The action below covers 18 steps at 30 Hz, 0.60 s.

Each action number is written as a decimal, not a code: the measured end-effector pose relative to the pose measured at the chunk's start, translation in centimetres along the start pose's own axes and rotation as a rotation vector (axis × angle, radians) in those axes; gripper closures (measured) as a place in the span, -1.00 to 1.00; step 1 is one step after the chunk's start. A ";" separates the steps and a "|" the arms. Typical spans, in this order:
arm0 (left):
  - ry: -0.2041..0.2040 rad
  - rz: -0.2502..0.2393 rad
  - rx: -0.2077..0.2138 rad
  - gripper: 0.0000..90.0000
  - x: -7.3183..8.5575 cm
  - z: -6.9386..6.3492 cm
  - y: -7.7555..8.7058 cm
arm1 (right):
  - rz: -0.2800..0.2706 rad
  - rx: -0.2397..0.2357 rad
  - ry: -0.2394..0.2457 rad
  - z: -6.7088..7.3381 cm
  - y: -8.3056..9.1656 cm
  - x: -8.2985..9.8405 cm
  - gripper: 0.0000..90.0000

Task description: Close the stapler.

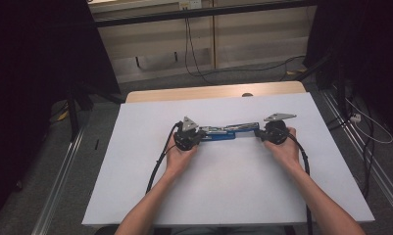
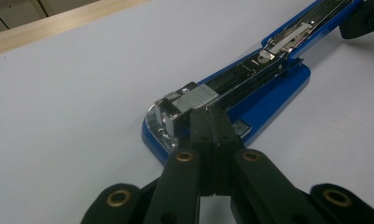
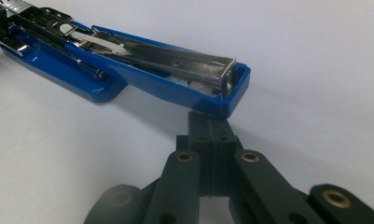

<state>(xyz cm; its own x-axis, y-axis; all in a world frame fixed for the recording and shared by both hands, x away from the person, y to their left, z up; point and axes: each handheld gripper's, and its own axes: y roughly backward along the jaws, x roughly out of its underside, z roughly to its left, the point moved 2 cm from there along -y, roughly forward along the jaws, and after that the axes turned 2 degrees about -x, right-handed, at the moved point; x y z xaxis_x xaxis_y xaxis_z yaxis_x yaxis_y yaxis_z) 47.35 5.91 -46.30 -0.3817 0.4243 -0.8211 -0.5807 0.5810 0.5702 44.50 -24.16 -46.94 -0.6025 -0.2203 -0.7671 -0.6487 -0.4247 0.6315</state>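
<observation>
A: where's the blue plastic stapler with the chrome metal staple channel (image 1: 222, 133)?

B: mid white tabletop (image 1: 135, 166), folded out flat, running left to right in the high view. Blue base half lies on the person's left, blue cover half on the right

A: left tool (image 1: 200, 135)?

B: jaws fully closed against each other, nothing pinched between them. In the left tool view the tips (image 2: 211, 122) sit on top of the chrome head at the end of the blue base, touching it. Stapler (image 2: 250, 88) stretches away toward the upper right from there

A: right tool (image 1: 257, 133)?

B: same, jaws closed flat together, nothing held. In the right tool view the tips (image 3: 211, 125) butt up against the outer end wall of the blue cover half (image 3: 194, 81), at its lower edge. Can't tell if they press on it or just touch

A: hands?

B: left hand (image 1: 180, 155) wraps the left tool from below, right hand (image 1: 285, 149) wraps the right one. Both tools point inward at the stapler ends, facing each other. Black cables trail back along each forearm, grey three-cornered plates on top of both

A: anything else on the tabletop?

B: white sheet covers it, light wooden edge (image 1: 213, 91) shows at the far side
</observation>
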 end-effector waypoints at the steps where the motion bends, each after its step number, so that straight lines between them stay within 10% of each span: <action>1: 0.000 0.001 0.000 1.00 0.0 0.0 0.0 | -0.001 0.000 -0.001 0.0 0.0 0.0 1.00; 18: 0.014 -0.005 0.004 1.00 0.0 0.0 0.0 | -0.031 0.007 -0.003 0.1 0.0 -0.2 1.00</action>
<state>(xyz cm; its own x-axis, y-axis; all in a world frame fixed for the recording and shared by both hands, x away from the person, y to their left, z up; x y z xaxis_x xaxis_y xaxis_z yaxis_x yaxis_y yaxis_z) 47.34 5.87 -46.33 -0.3894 0.4116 -0.8240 -0.5797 0.5857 0.5665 44.57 -23.98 -46.74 -0.5837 -0.2045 -0.7858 -0.6704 -0.4246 0.6085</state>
